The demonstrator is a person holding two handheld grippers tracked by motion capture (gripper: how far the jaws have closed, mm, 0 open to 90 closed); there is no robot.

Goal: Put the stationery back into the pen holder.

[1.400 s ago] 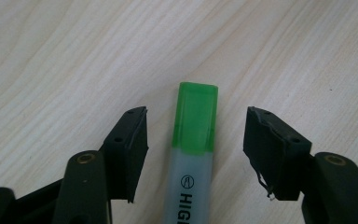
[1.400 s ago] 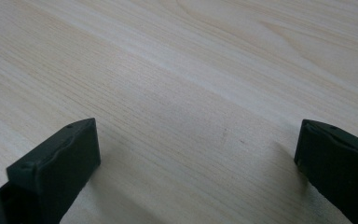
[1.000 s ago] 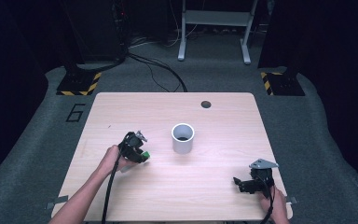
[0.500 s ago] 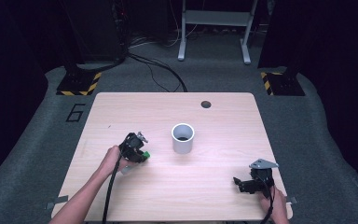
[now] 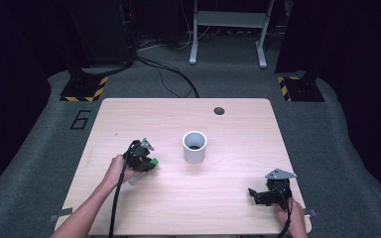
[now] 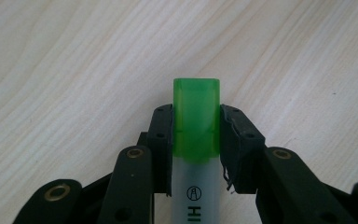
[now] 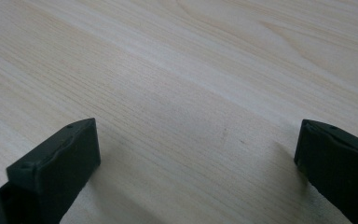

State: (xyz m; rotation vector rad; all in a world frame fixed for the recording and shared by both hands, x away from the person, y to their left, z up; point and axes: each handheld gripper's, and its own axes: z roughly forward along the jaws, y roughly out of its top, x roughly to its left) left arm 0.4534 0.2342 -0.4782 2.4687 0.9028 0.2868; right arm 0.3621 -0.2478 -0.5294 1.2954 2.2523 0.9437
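A highlighter with a green cap [image 6: 196,112] and a white body lies low over the wooden table [image 5: 228,124]. My left gripper [image 6: 196,116] is shut on it, its pads pressing both sides of the cap. In the high view the left gripper [image 5: 151,162] sits left of a white cup [image 5: 194,147], with the green cap [image 5: 155,161] pointing toward the cup. My right gripper [image 5: 255,194] rests near the table's front right corner. Its jaws stand wide open over bare wood [image 7: 198,149] with nothing between them.
A small dark hole [image 5: 219,110] sits in the tabletop near the far edge. Grey carpet surrounds the table, with cables and stand legs [image 5: 228,29] beyond it. Bare wood lies between the cup and the right gripper.
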